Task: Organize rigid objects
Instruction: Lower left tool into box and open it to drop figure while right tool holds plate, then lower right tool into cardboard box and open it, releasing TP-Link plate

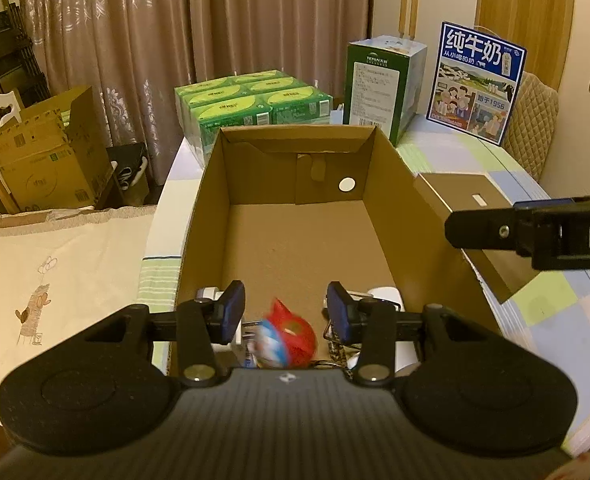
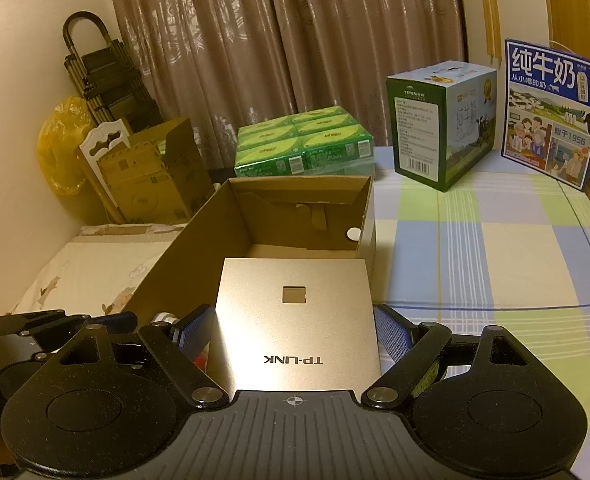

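Observation:
An open cardboard box (image 1: pixel 211 184) stands on the table; it also shows in the right wrist view (image 2: pixel 183 256). My left gripper (image 1: pixel 286 316) is open over the box's near end. A blurred red and blue toy (image 1: pixel 291 338) is below and between its fingers, apart from both pads. White items (image 1: pixel 387 294) and a wire object (image 1: pixel 335 346) lie in the near end. My right gripper (image 2: pixel 293 334) is shut on a silver TP-LINK box (image 2: pixel 295 320), held over the cardboard box's near right edge. That silver box shows at the right in the left wrist view (image 1: pixel 467 196).
Green tissue packs (image 1: pixel 251 104), a green milk carton box (image 1: pixel 383 84) and a blue milk carton box (image 1: pixel 479 80) stand at the table's far side. The checked tablecloth (image 2: pixel 495 248) lies right of the box. A bed (image 1: pixel 55 280) and more cardboard boxes (image 1: pixel 51 156) are left.

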